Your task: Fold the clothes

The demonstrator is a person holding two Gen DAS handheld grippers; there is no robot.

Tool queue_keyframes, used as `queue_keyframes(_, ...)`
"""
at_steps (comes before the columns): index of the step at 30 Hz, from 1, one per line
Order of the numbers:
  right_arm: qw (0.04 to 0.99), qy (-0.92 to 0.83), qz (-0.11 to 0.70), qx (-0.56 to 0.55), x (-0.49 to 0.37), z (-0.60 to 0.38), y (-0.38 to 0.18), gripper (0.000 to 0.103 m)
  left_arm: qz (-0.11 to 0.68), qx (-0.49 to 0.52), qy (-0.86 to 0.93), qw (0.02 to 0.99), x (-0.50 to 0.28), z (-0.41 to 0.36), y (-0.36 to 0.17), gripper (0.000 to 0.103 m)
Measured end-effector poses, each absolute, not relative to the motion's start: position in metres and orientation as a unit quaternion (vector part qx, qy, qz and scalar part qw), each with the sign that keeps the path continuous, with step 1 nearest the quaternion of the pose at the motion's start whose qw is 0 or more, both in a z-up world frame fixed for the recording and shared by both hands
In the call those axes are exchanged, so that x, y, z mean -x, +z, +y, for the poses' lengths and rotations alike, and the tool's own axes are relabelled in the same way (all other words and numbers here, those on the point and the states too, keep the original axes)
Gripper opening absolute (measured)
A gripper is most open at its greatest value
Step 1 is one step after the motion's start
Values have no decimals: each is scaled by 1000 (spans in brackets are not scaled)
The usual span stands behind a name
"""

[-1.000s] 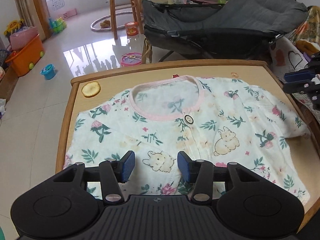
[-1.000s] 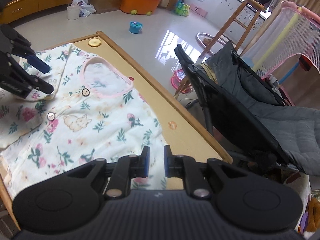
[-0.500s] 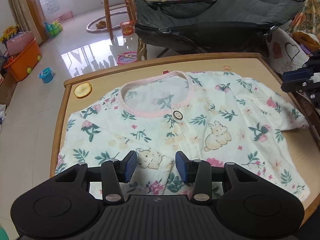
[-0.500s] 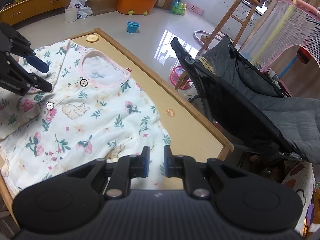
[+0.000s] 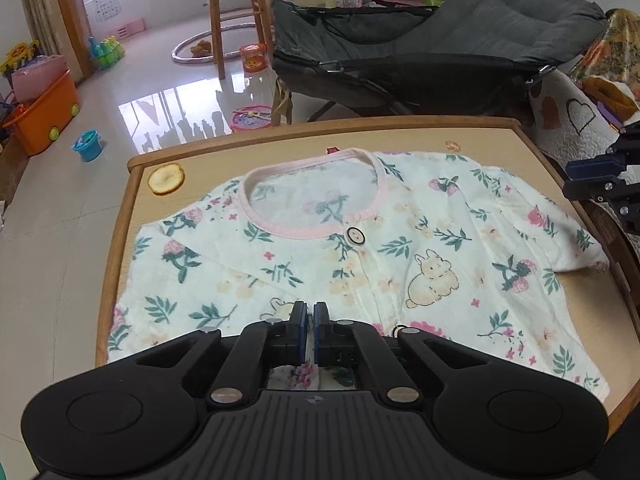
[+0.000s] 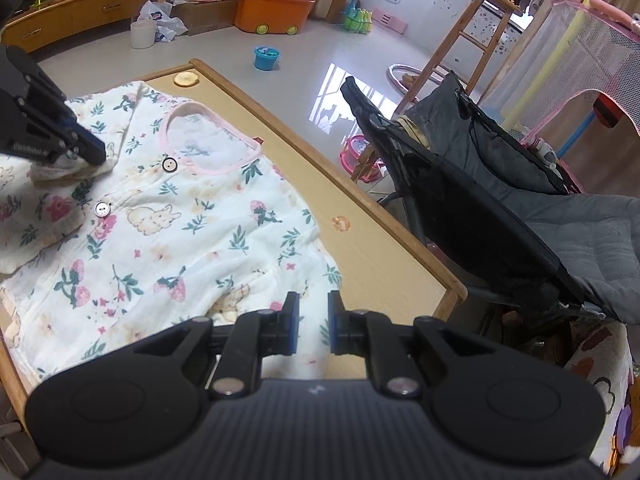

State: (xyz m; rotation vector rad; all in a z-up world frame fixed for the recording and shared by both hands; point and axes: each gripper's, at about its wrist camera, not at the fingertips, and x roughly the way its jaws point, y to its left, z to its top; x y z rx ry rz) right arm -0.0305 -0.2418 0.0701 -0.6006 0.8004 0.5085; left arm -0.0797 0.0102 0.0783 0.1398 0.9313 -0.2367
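A white baby shirt [image 5: 360, 248] with flowers, rabbits and a pink collar lies spread, front up, on the wooden table [image 5: 500, 140]. My left gripper [image 5: 307, 320] sits low on the shirt's left half with its blue pads together. In the right wrist view the left gripper [image 6: 94, 152] pinches a raised fold of the shirt [image 6: 180, 240] beside the button placket. My right gripper [image 6: 312, 320] hovers over the shirt's sleeve end near the table's right edge. Its jaws stand a narrow gap apart, with nothing pinched. The left wrist view shows the right gripper [image 5: 576, 180] at the right border.
A yellow slice-shaped sticker [image 5: 166, 178] marks the table's far left corner. A grey reclined stroller [image 5: 440, 52] stands just behind the table. Toys, an orange bin [image 5: 44, 116], a blue bucket [image 5: 86, 151] and a wooden stool [image 5: 234, 12] are on the tiled floor.
My left gripper's jaws have closed from wide apart onto the shirt's cloth. The right gripper keeps the same narrow gap and now sits over the sleeve rather than the bare table.
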Motion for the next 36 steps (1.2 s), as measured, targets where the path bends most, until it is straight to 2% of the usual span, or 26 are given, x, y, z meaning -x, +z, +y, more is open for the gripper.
queue_keyframes(18,846,215,392,291,38,-257,80,12,414,-24,-62,908,93,83,126,2)
queue_keyframes(26,845,218,392,291,42,-250,85,12,390,-44,12,920,98,134,155,2)
queue_keyframes(36,842,210,403,289,40,-251,84,12,403,-26,81,911,94,202,160,2)
